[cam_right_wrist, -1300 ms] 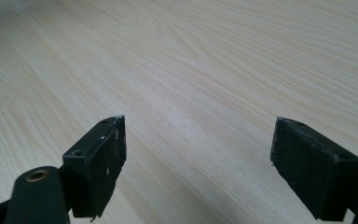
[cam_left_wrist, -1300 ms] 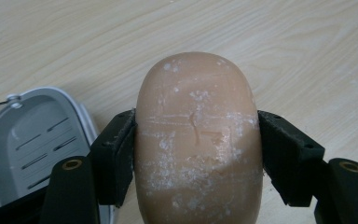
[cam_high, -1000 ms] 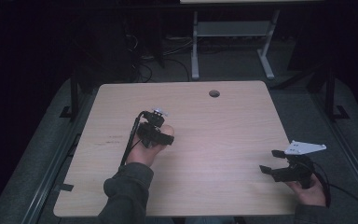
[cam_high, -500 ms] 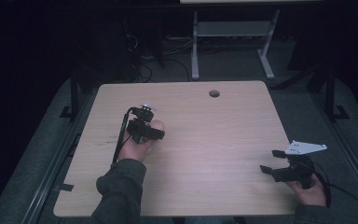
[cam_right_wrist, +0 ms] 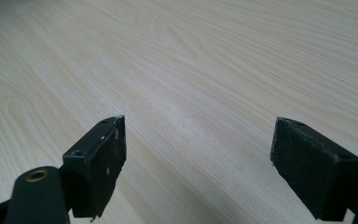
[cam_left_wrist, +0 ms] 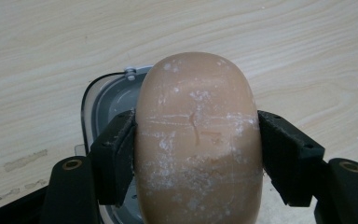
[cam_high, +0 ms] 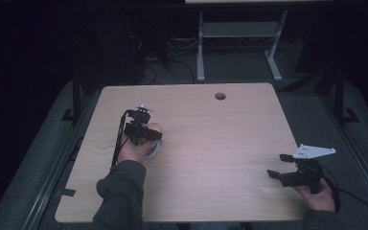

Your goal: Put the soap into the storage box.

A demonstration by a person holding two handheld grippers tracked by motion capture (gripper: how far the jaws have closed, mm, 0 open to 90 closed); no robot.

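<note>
1. We see one light wood-grain table (cam_high: pixel 211 143) with rounded corners and one round hole (cam_high: pixel 220 96) near its far edge.
2. Room around it is dark; grey carpeted floor (cam_high: pixel 316 110). Beyond the table stands one white metal frame (cam_high: pixel 239 33) on two legs, with a tangle of cables (cam_high: pixel 148 67) on the floor to its left.
3. One small dark strip (cam_high: pixel 67 192) sticks out at the table's near left edge; we cannot tell what it is.
4. Two grippers, one per hand. Left gripper (cam_high: pixel 141 132) sits over the left-centre of the table, one black cable (cam_high: pixel 119 143) trailing down from it beside the grey sleeve (cam_high: pixel 120 191).
5. Left gripper view: both jaws clench one tan, rounded soap-like bar (cam_left_wrist: pixel 198 140), pressed on its two sides. The bar has white scuffs and a short crack.
6. The bar is just above one grey dish-like tray (cam_left_wrist: pixel 107 100) that lies on the table; whether the two touch, we cannot tell.
7. Right gripper (cam_high: pixel 283 166) is near the table's near right corner, well apart from the left one, with one grey three-cornered plate (cam_high: pixel 314 152) on top.
8. Right gripper view: jaws released, wide apart, bare table between them. Table surface (cam_right_wrist: pixel 191 70) looks clean, faint pale patch mid-view.
</note>
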